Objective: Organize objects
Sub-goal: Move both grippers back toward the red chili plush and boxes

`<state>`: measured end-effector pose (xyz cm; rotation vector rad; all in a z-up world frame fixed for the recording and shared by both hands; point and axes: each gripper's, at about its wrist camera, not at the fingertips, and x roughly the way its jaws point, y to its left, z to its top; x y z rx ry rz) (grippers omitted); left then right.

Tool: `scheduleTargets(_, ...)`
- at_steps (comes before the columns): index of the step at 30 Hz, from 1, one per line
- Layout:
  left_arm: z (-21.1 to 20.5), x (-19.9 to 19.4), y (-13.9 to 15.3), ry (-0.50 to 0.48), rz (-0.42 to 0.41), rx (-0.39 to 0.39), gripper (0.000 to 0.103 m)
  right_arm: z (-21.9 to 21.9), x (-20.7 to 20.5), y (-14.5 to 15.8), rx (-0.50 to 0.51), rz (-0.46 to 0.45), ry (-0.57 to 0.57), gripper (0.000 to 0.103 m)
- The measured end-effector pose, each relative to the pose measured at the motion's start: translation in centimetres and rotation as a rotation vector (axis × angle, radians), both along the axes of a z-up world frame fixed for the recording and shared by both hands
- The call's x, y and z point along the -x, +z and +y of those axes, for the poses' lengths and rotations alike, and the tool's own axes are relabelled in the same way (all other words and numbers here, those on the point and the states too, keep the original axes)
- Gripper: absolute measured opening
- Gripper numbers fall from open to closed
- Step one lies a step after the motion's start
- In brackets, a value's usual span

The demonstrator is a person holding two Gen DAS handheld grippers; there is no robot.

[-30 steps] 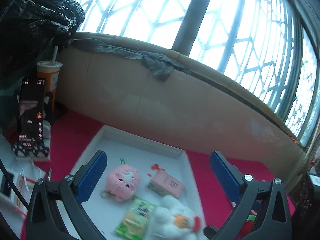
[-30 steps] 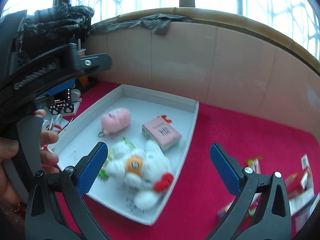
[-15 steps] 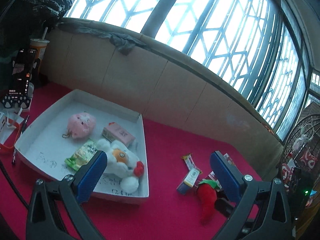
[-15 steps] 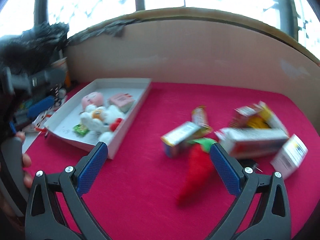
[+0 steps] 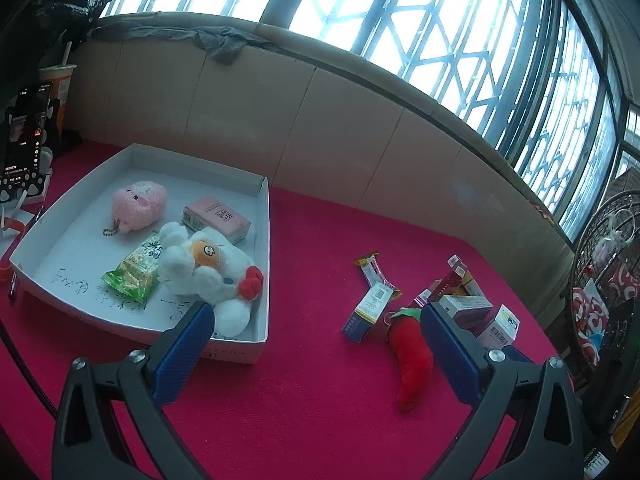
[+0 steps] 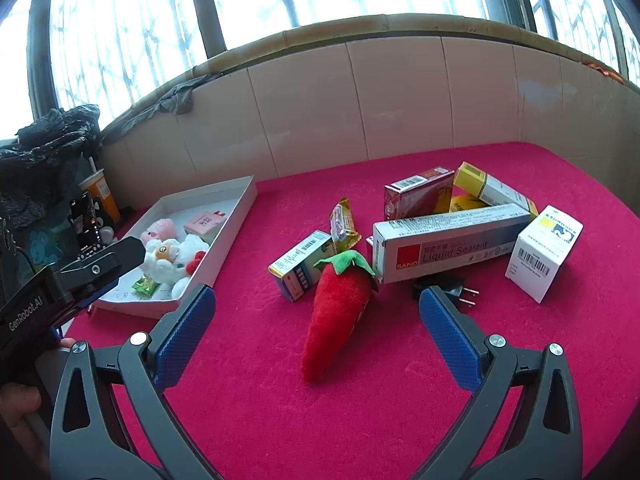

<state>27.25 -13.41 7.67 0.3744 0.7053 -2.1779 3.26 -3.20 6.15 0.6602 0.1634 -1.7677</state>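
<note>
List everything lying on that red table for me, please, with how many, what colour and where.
tray: 1, white, left side
plush toys: 2, pink and white, in tray
pink box: 1, in tray
snack packet: 1, green, in tray
chilli plush: 1, red, centre of table
cartons: about six, mixed colours, piled right of the chilli
wrapped bar: 1, yellow, behind chilli
plug: 1, black, beside the sealant carton
drink cup: 1, orange, far left
left gripper: jaws open, empty
right gripper: jaws open, empty

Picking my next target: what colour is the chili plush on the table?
Red with a green leafy cap; the chili plush shows best in the right wrist view.
</note>
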Motion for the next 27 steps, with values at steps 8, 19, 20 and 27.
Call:
scheduleTargets(8,1.0,1.5,0.1,-0.039,-0.045,0.004,0.103,1.8,2.1,0.0,0.036,-0.059,-0.056,0.103)
scheduleTargets(19,2.0,2.7,0.4,-0.067,-0.074,0.016,0.103,3.1,3.5,0.0,0.060,-0.104,-0.095,0.103)
scheduleTargets(20,2.0,2.8,0.4,-0.068,-0.075,0.017,0.103,3.1,3.6,-0.1,0.058,-0.104,-0.095,0.103)
scheduleTargets(27,1.9,2.9,0.1,-0.072,-0.085,0.008,0.103,3.0,3.9,-0.2,0.045,-0.119,-0.100,0.103)
